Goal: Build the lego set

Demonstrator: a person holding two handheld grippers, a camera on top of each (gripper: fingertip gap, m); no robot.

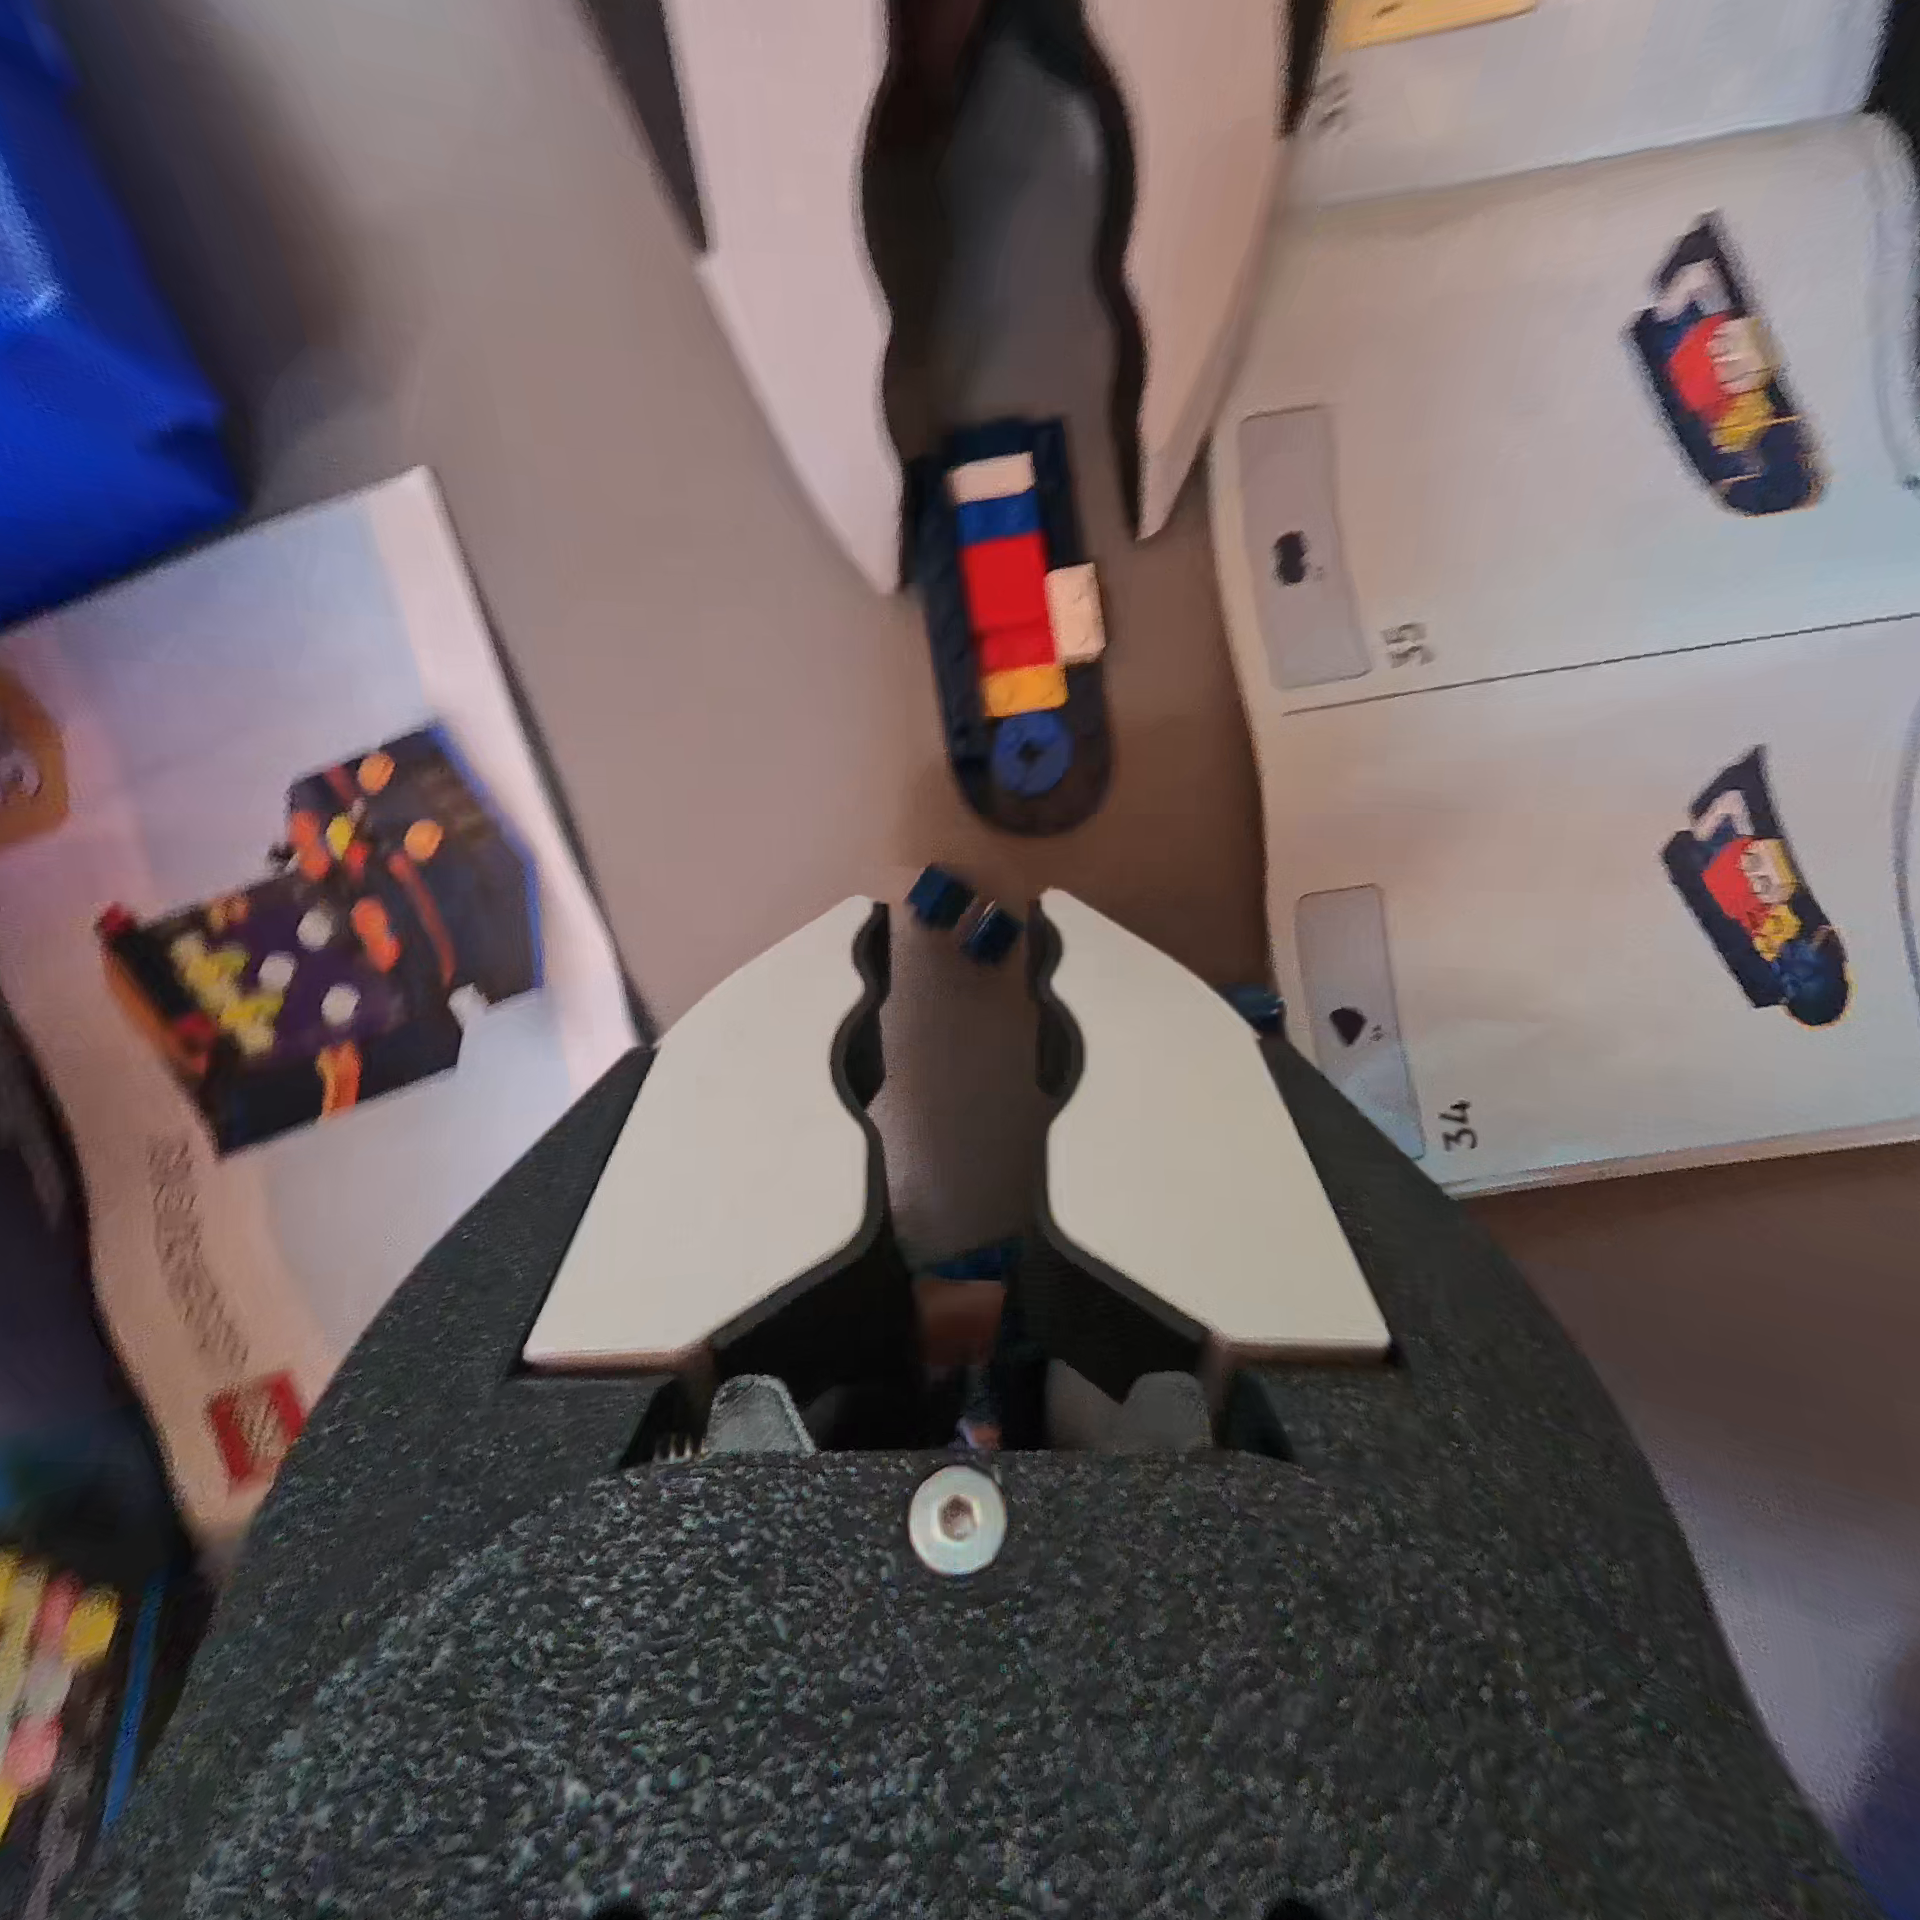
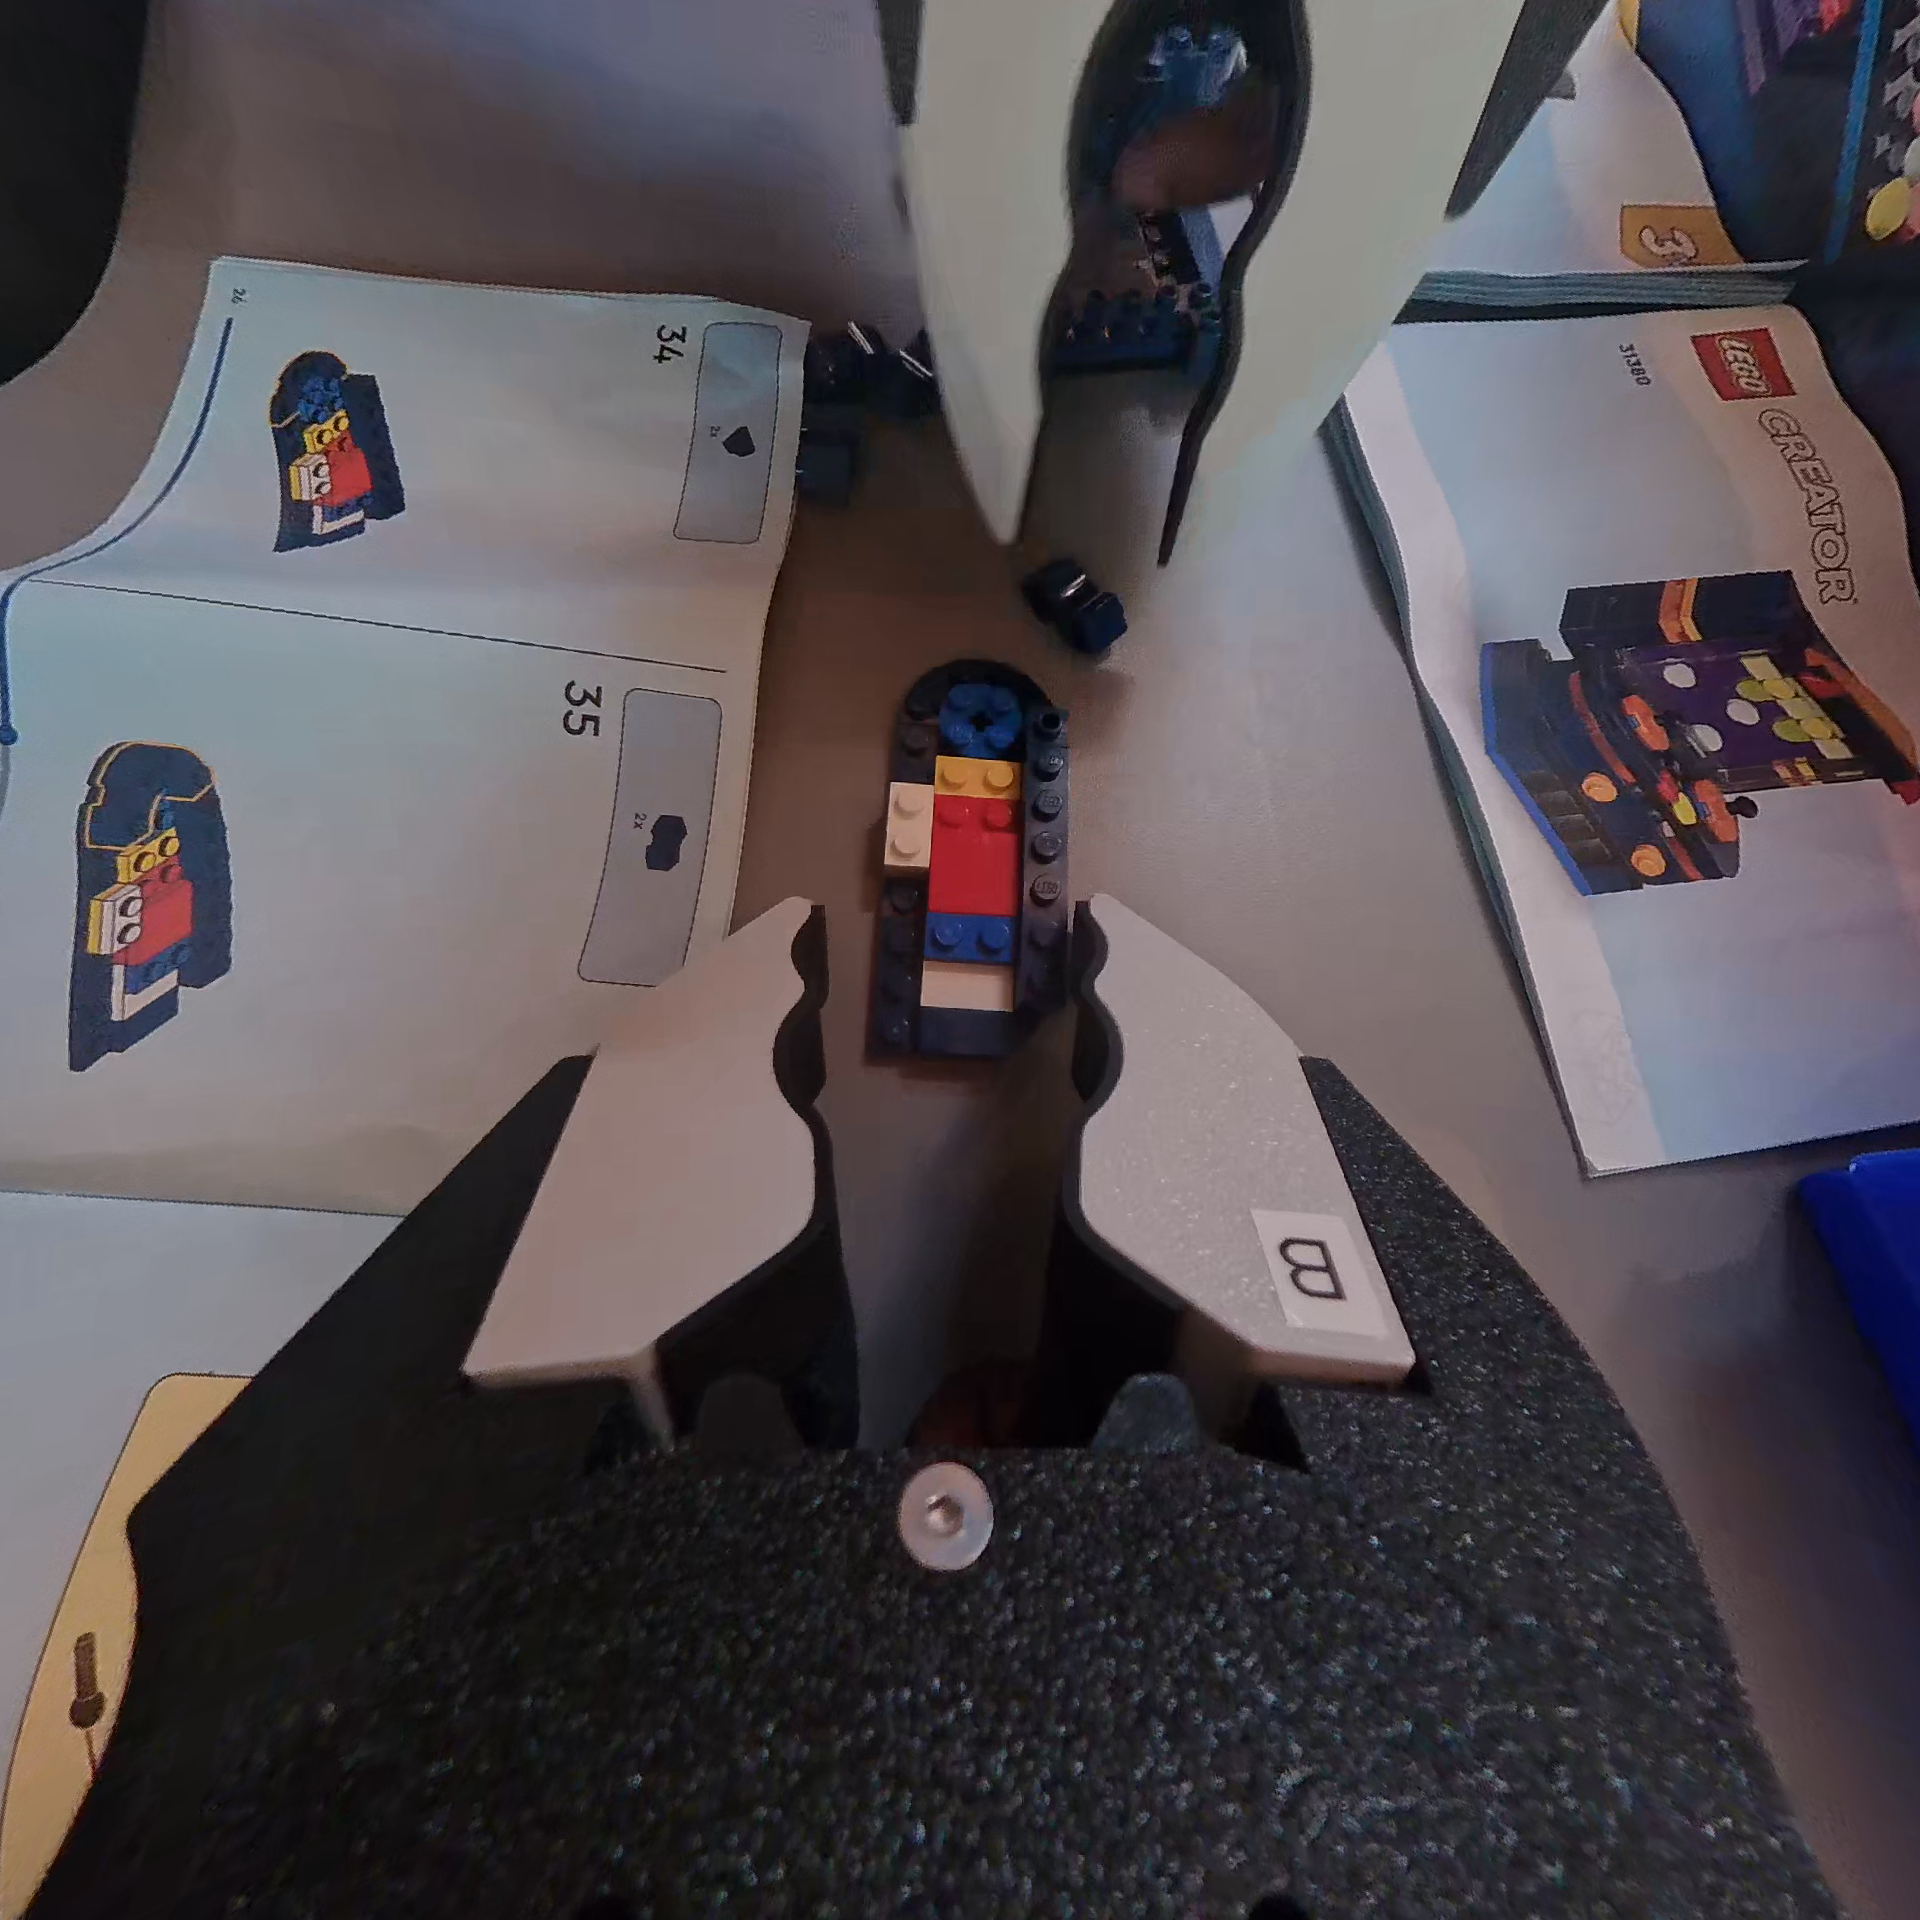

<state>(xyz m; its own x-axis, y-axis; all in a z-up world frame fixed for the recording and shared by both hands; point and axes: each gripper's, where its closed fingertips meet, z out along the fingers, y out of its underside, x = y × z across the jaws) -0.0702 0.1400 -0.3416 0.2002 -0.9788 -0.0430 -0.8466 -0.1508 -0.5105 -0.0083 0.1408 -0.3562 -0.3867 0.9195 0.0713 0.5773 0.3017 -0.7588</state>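
Observation:
A small brick model (image 2: 971, 862) lies on the brown table: a dark blue rounded plate with white, blue, red, yellow and round blue bricks on it. My right gripper (image 2: 948, 914) is open and straddles its near end. The right finger (image 2: 1143, 997) is at the plate's edge and the left finger stands off it. In the left wrist view the model (image 1: 1013, 613) lies between the right gripper's fingers. My left gripper (image 1: 961, 914) is open and holds nothing. Two small dark blue pieces (image 1: 987, 932) lie on the table at its fingertips; they also show in the right wrist view (image 2: 1075, 603).
An open instruction booklet (image 2: 364, 727) lies beside the model, also in the left wrist view (image 1: 1558, 727). A closed booklet with a picture cover (image 2: 1662, 727) lies on the other side. More dark blue pieces (image 2: 852, 405) sit by the open page. A blue object (image 1: 83, 312) is at the edge. The grippers' ends are close to 7 centimeters from one another.

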